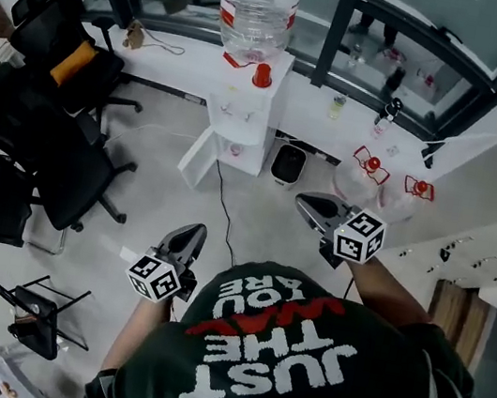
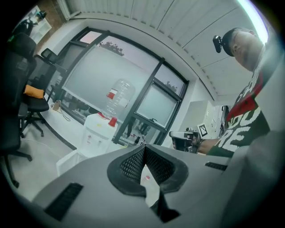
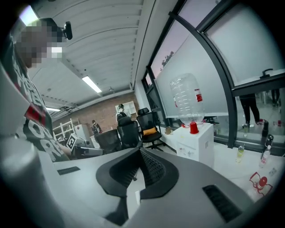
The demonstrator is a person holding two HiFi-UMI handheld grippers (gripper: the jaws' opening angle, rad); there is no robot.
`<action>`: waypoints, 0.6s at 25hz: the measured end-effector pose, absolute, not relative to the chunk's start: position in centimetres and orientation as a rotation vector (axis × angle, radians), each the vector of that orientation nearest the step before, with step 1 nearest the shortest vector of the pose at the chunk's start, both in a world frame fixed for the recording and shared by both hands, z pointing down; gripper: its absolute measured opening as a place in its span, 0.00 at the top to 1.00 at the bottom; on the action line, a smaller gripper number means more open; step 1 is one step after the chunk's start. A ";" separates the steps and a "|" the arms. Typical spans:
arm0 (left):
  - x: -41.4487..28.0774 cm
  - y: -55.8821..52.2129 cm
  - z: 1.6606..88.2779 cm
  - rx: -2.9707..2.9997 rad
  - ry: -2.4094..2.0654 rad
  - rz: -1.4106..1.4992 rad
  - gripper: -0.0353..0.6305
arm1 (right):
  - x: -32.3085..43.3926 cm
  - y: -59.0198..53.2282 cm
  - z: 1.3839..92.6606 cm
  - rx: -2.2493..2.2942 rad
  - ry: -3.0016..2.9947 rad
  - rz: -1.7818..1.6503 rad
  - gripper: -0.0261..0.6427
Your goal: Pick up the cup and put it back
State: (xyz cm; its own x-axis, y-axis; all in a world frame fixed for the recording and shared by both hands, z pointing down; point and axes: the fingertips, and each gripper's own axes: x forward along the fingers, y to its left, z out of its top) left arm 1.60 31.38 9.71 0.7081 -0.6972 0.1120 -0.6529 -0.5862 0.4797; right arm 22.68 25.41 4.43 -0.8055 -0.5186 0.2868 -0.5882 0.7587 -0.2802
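Left hand-held gripper and right hand-held gripper, each with jaws together and empty, face the water dispenser. The red cup stands on its top, well ahead, between both; the right appears nearer.

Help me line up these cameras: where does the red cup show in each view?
Head view: red cup at top centre, on the white dispenser.
Left gripper view: red cup left of centre.
Right gripper view: red cup right of centre.
Shared landmark: the clear water bottle next to it.
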 end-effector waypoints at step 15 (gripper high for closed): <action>4.0 17.4 12.4 2.302 -1.296 -0.076 0.94 | 25.2 8.5 8.7 0.613 -2.812 0.551 0.91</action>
